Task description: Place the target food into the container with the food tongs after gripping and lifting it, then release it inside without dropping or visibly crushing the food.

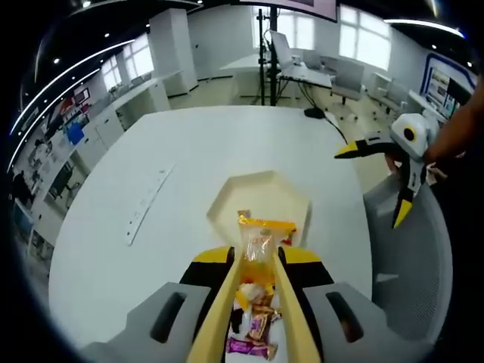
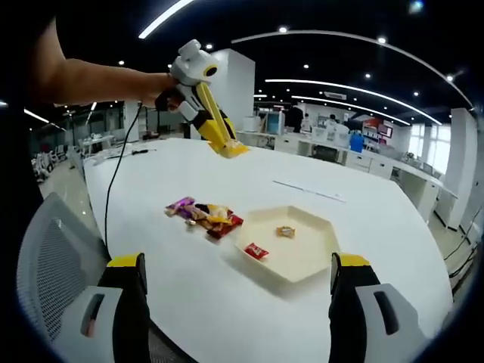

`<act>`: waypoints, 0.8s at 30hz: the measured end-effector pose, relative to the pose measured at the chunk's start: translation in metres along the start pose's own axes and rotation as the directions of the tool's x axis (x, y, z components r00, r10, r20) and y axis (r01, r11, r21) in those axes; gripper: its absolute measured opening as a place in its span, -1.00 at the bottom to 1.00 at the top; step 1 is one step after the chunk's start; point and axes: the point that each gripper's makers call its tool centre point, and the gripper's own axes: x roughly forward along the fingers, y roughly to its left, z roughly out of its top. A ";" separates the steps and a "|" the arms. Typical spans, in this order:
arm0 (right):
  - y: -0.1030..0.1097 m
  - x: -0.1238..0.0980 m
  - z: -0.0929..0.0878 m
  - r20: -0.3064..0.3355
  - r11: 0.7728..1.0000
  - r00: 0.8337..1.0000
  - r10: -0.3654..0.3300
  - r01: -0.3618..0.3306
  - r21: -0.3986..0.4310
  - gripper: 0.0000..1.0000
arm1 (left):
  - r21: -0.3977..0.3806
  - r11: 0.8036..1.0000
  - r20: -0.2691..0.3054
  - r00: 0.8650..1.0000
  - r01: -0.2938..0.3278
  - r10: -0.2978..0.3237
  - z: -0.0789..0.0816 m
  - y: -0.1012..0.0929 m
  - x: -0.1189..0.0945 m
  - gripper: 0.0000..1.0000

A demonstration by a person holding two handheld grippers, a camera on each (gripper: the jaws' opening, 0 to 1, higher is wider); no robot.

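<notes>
My left gripper [image 1: 255, 255] is shut on cream food tongs [image 1: 227, 302]. The tong tips pinch an orange-yellow snack packet [image 1: 258, 240], lifted above the table near the front rim of the cream hexagonal tray [image 1: 261, 193]. A pile of wrapped snacks [image 1: 253, 325] lies under the tongs. The right gripper view has the same tongs and packet [image 2: 231, 147] high in the air, the snack pile [image 2: 203, 213] on the table, and the tray [image 2: 302, 261] holding a red packet [image 2: 255, 251] and an orange one [image 2: 285, 231]. My right gripper [image 2: 238, 263] is open and holds nothing; it also hangs at the table's right edge [image 1: 376, 184].
A white strip [image 1: 147, 204] lies on the round white table [image 1: 227, 144], left of the tray. A grey mesh chair [image 2: 45, 249] stands at the table's edge. A black cable [image 2: 112, 181] trails across the table. Desks and chairs fill the room beyond.
</notes>
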 end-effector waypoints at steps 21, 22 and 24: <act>-0.006 0.000 -0.008 -0.045 0.998 0.998 -0.040 0.037 -0.060 0.99 | 0.051 0.998 0.025 0.999 0.040 -0.041 0.040 -0.003 0.065 -0.62; -0.007 -0.001 -0.008 -0.042 0.998 0.998 -0.043 0.041 -0.055 0.99 | 0.053 0.998 0.027 0.999 0.043 -0.044 0.043 -0.003 0.067 -0.62; -0.009 -0.001 -0.008 -0.041 0.997 0.998 -0.050 0.048 -0.053 0.99 | 0.055 0.998 0.032 0.999 0.041 -0.043 0.047 -0.001 0.071 -0.62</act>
